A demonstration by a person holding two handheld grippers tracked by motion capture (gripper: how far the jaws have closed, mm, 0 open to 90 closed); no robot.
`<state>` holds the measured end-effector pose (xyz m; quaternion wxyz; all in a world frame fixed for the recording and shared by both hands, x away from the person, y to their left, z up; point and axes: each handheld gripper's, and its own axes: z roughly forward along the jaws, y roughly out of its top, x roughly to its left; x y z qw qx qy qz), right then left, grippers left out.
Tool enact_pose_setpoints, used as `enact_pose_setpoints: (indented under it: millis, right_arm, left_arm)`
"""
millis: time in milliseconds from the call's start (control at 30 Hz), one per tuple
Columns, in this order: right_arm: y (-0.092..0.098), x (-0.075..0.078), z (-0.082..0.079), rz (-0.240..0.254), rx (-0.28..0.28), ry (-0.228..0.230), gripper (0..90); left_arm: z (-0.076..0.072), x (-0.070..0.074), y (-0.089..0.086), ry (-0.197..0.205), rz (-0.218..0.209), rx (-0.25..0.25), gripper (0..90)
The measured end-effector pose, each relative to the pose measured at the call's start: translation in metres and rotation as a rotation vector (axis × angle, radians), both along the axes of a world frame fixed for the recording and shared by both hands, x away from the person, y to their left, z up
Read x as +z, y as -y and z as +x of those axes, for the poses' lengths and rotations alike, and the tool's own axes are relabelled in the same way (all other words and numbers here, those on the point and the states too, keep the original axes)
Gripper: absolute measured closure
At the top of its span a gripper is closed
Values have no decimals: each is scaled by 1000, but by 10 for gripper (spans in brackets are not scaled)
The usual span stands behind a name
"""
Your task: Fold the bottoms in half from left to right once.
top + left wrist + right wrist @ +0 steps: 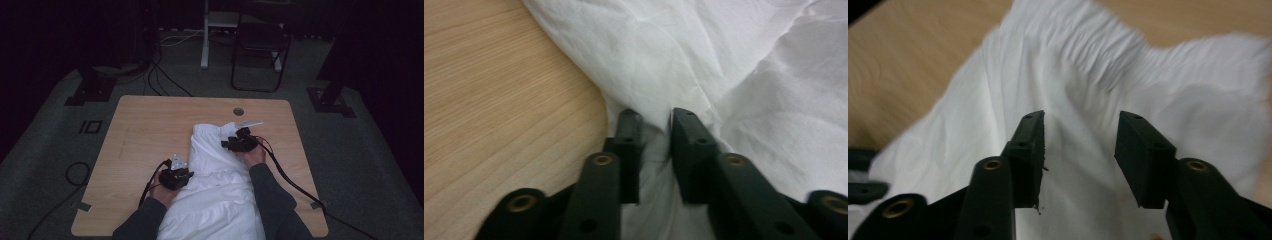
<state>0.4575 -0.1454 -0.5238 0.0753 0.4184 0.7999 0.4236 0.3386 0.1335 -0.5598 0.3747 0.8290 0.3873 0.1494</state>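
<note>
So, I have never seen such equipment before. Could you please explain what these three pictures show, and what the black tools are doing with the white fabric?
A person sits at a wooden table and holds a hand tool in each hand. Each tool is a gripper with two black jaws. The high view looks down from above. The two other pictures come from small cameras on the grippers, looking along the jaws.

A crumpled white cloth lies on the table and runs to the near edge.

The left gripper has a fold of cloth bunched between its jaws at the cloth's edge. The right gripper is open above the cloth, with a clear gap and nothing held.
</note>
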Motion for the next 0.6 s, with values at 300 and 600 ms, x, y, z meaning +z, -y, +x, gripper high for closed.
enact_pose_setpoints:
  millis: [300,600]
  right_arm:
    - [26,49,-12,-109,-203,298,893]
    - [37,-25,5,-184,-259,91,793]
  left_arm:
    - [1,0,1,-27,-37,-28,569]
    - [2,3,4,-35,-10,-40,532]
